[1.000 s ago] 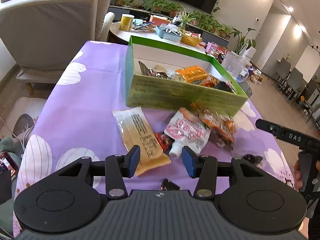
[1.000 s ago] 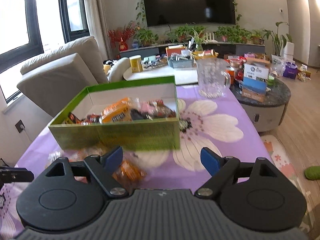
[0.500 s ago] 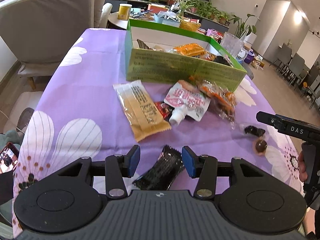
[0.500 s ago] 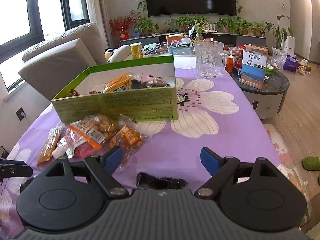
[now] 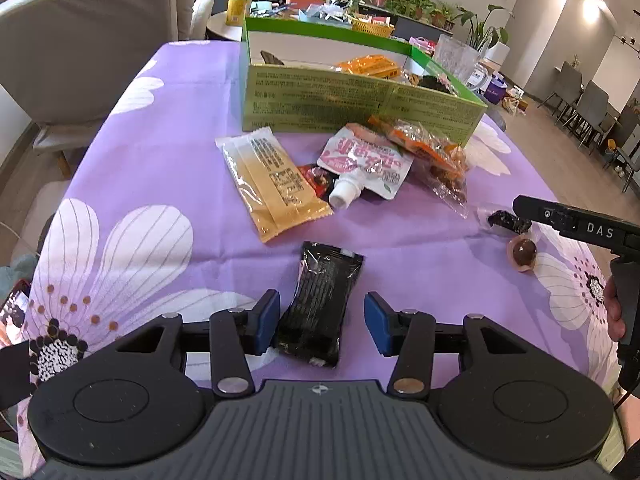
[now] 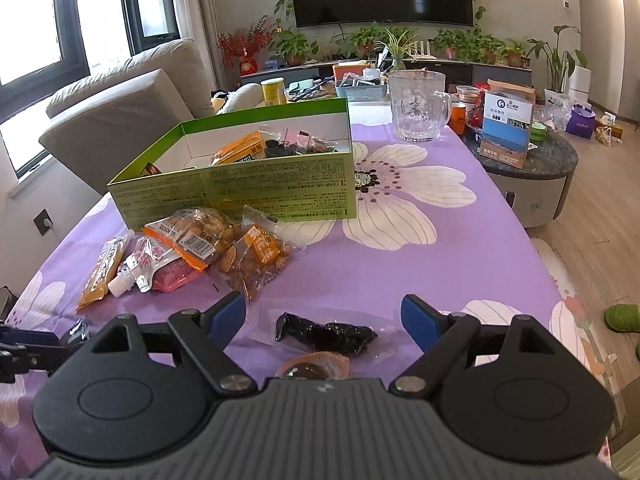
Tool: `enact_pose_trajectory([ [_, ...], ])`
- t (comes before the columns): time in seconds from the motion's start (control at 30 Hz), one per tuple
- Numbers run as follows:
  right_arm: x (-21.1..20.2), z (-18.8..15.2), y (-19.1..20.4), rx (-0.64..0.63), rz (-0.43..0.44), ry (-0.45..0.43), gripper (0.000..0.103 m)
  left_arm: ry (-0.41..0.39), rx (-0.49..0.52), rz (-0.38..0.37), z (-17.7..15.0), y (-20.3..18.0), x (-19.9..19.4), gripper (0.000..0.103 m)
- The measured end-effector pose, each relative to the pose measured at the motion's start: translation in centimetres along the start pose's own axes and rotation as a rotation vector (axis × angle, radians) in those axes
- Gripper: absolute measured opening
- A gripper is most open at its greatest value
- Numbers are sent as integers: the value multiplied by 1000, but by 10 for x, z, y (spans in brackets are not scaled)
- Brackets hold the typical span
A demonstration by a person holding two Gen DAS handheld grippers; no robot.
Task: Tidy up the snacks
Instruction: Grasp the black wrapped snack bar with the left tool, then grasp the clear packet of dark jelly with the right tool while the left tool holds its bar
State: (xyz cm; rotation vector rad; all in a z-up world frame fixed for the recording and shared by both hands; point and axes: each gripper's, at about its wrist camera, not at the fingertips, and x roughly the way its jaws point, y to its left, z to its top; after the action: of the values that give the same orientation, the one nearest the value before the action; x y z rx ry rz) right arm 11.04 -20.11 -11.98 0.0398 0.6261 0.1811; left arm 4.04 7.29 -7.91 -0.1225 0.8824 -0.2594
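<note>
your left gripper (image 5: 320, 322) is hanging unclenched around the black packet (image 5: 322, 304), on your side of the green box (image 5: 360, 98). your right gripper (image 6: 323, 316) is gaping, grasping nothing, over the dark candy wrapper (image 6: 326, 334)

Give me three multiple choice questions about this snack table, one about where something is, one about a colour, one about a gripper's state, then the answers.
1. Where does the black foil snack packet lie?
A. in the box
B. between the left gripper's pads
C. under the jug

2. What colour is the open cardboard box's outside?
A. green
B. red
C. blue

3. The right gripper is:
A. shut on a packet
B. open over the clear wrapper of dark fruit
C. holding the box

Answers: B, the blue pads flank it untouched; A, its walls are green; B, its jaws stand wide apart.
</note>
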Motion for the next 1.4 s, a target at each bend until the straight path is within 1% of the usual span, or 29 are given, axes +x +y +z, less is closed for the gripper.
enact_pose_trajectory([
  [0.13, 0, -1, 0, 0, 0, 1, 89, -13, -14, -24, -1, 3, -1, 42],
  [0.2, 0, -3, -1, 1, -1, 3, 89, -18, -38, -41, -2, 7, -2, 29],
  [0.23, 0, -3, 0, 2, -2, 4, 89, -17, -47, -51, -2, 9, -2, 28],
  [0.5, 8, -9, 3, 28, -10, 43, 89, -34, -28, -45, -5, 4, -2, 27],
  [0.6, 13, -12, 6, 59, -37, 35, 89, -34, -32, -49, -5, 6, -2, 27],
  [0.73, 18, -13, 12, 58, -92, 28, 89, -35, -36, -53, -4, 7, -2, 27],
  [0.87, 25, -14, 16, 67, -94, 60, 89, -37, -37, -57, -4, 8, -1, 27],
  [0.97, 29, -16, 23, 33, -112, 54, 89, -36, -38, -61, -4, 9, -1, 27],
  [1.07, 33, -18, 31, -31, -133, 57, 89, -37, -39, -64, -3, 9, -1, 27],
  [1.13, 32, -20, 32, -41, -132, 49, 89, -38, -40, -65, -3, 9, -1, 27],
  [1.27, 32, -17, 29, -50, -113, 71, 88, -42, -44, -63, -4, 9, -2, 27],
  [1.33, 29, -14, 26, -55, -99, 66, 88, -53, -44, -56, -4, 9, -4, 26],
  [1.4, 28, -11, 23, -26, -86, 66, 88, -68, -44, -62, -3, 8, -7, 26],
])
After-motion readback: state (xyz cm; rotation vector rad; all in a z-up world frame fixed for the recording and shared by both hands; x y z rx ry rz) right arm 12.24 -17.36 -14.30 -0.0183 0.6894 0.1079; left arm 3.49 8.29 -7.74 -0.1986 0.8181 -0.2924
